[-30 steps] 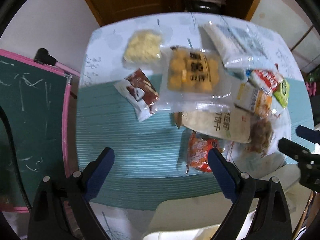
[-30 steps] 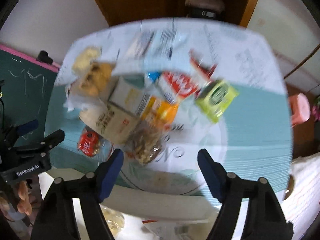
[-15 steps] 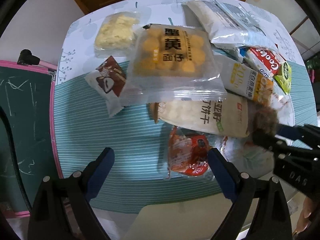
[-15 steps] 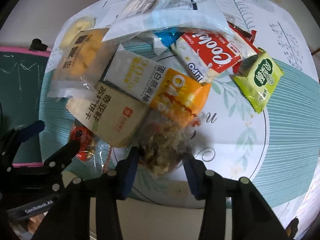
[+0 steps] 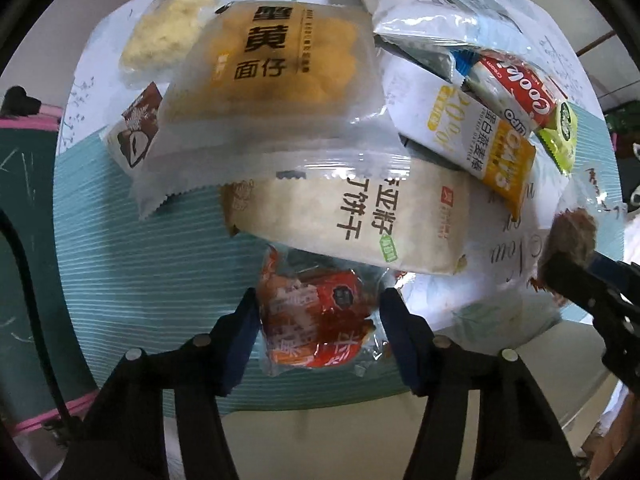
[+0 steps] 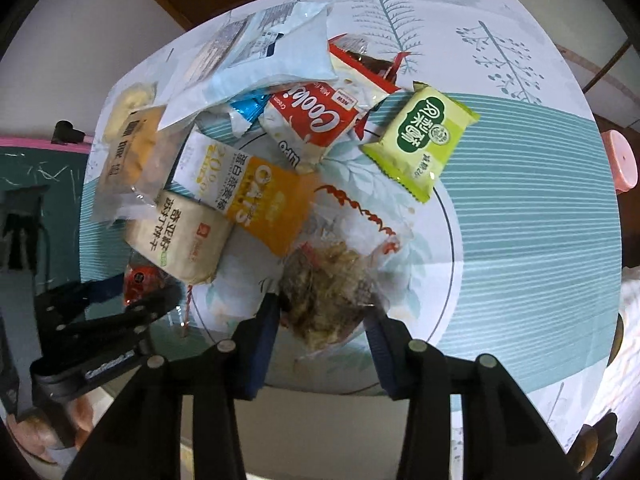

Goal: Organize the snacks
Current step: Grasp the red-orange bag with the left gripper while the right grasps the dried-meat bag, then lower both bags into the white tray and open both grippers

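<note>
A red snack packet (image 5: 320, 308) in clear wrap lies on the teal striped tablecloth (image 5: 140, 272), partly under a beige cracker packet (image 5: 348, 220). My left gripper (image 5: 318, 320) points straight down over it, jaws closing, both pads touching the wrapper's sides. The same gripper (image 6: 132, 300) and red packet (image 6: 140, 280) show at the left of the right wrist view. My right gripper (image 6: 322, 312) is shut on a clear packet of brown crumbly snack (image 6: 328, 280) over the white circle of the cloth. From the left wrist view, that gripper (image 5: 572, 264) holds the brown packet (image 5: 572, 232) at the right edge.
Several snacks are piled behind: a yellow bun bag (image 5: 280, 60), an oats bar (image 5: 472, 136), a red-and-white cookie packet (image 6: 312, 124), a green packet (image 6: 424, 136), a large white bag (image 6: 264, 52), a brown chocolate packet (image 5: 136, 128). A green chalkboard (image 5: 20, 200) stands left; a pink stool (image 6: 620, 160) right.
My left gripper came down over the red packet and its jaws narrowed onto it. My right gripper closed on the brown snack packet and shifted a little with it.
</note>
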A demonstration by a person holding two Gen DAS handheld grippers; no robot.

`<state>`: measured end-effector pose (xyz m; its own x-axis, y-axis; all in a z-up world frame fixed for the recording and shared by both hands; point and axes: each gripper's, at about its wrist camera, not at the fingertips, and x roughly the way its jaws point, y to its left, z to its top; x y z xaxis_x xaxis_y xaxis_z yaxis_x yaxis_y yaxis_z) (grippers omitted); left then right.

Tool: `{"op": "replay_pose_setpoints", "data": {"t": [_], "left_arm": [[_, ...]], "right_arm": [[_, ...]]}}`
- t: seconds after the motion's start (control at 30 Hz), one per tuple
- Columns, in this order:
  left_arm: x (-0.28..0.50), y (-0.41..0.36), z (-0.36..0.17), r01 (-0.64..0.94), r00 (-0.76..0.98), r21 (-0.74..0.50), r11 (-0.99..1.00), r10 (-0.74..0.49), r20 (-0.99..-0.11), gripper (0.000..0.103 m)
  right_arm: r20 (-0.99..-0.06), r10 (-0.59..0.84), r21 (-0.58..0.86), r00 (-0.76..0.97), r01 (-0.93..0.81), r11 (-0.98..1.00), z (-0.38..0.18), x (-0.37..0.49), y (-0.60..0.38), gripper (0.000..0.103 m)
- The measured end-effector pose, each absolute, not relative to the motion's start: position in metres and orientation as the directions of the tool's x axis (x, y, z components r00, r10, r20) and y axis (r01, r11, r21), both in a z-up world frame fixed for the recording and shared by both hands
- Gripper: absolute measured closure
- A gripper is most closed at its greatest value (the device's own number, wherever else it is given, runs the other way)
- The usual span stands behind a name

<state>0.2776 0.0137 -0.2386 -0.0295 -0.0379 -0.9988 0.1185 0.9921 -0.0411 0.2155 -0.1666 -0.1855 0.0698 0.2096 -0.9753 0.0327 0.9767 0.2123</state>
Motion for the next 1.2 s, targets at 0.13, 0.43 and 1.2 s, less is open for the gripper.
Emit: {"op": "replay_pose_setpoints", "data": {"t": [0.13, 0.43, 1.2], "left_arm": [[0.274, 0.015, -0.231, 0.092, 0.004, -0.066, 0.994, -0.066, -0.998, 0.051], [0.239, 0.024, -0.149, 0.034, 0.242, -0.060, 0.998, -0.067, -0.968, 0.051], [0.026, 0.048, 0.047, 0.051, 0.722, -0.094, 0.994, -0.101, -0.684, 0.051]], "right_arm": [[-0.968, 0.235, 0.237, 0.084, 0.014, 0.971, -0.182, 0.217, -0.169, 0.060], [-0.944, 0.258, 0.254, 0.206, -0.050, 0.966, -0.123, 0.192, -0.166, 0.060], [-0.705, 0.293, 0.145, 0.646, -0.273, 0.951, 0.038, 0.018, -0.133, 0.060]]}}
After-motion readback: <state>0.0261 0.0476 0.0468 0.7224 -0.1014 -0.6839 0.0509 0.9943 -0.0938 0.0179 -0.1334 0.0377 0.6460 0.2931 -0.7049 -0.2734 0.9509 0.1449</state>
